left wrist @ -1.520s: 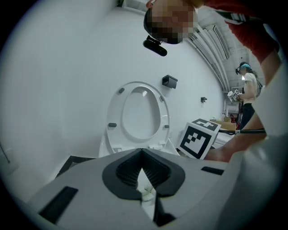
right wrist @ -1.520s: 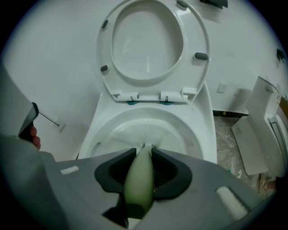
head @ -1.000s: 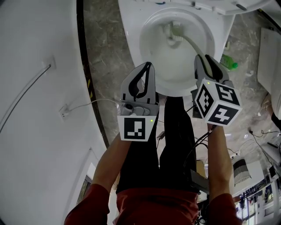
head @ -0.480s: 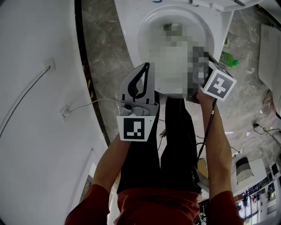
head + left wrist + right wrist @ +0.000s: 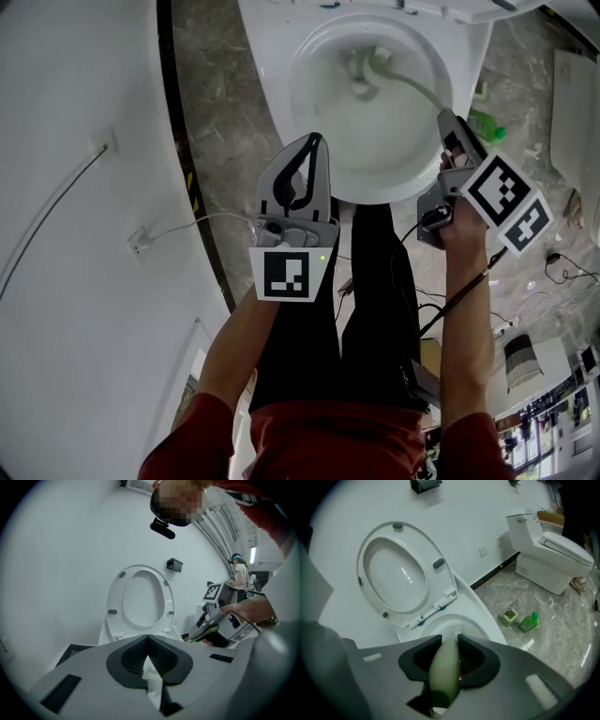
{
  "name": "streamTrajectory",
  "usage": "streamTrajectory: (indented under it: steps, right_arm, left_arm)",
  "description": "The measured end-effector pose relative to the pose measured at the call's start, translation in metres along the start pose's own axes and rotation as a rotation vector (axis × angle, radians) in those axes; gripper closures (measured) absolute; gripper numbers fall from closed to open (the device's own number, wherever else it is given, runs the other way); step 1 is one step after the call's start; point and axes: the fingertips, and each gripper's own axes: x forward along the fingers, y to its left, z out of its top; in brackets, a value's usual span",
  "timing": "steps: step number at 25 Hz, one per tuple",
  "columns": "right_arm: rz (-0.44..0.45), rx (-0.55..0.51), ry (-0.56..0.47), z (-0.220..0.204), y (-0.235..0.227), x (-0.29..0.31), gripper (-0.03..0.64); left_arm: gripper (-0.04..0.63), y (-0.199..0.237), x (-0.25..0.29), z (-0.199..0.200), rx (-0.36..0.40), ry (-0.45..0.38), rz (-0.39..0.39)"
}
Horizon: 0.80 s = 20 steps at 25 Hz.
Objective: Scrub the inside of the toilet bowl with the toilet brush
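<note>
Left hand-held gripper: jaws together, nothing in them, hovering at the near-left edge of the toilet bowl. Idle, fine there.

Seat is up behind the bowl.

Toilet brush: head down inside the bowl at the far wall, shaft running out over the bowl's right rim.

Right hand-held gripper: jaws clamped on the pale green handle, just outside the bowl's right rim. Looks like mid-scrub.

To do it well:
- Hold the clamp firm so the handle doesn't twist.
- Press the head to the wall.
- Sweep right round the bowl and up under the rim, not one spot.
- Use short strokes to limit splash.

Green bottle on the floor right of the bowl, label too small to read. No legible writing anywhere. Cube markers are just black-and-white squares.
</note>
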Motion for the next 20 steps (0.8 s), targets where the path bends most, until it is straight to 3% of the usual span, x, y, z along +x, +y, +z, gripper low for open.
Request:
streamTrajectory:
  steps: [5, 11, 17, 20]
  right_arm:
    - [0.018, 0.108, -0.038, 0.016, -0.004, -0.025, 0.499]
    - [-0.002, 0.155, -0.017, -0.001, -0.026, 0.008, 0.499]
    - [-0.004, 0.135, 0.014, -0.019, -0.042, 0.031, 0.499]
    - [0.02, 0.06, 0.005, -0.012, -0.035, 0.016, 0.499]
  left_arm:
    - [0.591, -0.003, 0.003, 0.0, 0.003, 0.004, -0.006]
    - [0.591, -0.008, 0.005, 0.003, 0.001, -0.006, -0.015]
    - [0.591, -0.014, 0.004, 0.002, 0.017, 0.002, -0.033]
    - [0.591, -0.014, 0.004, 0.002, 0.015, 0.0, -0.032]
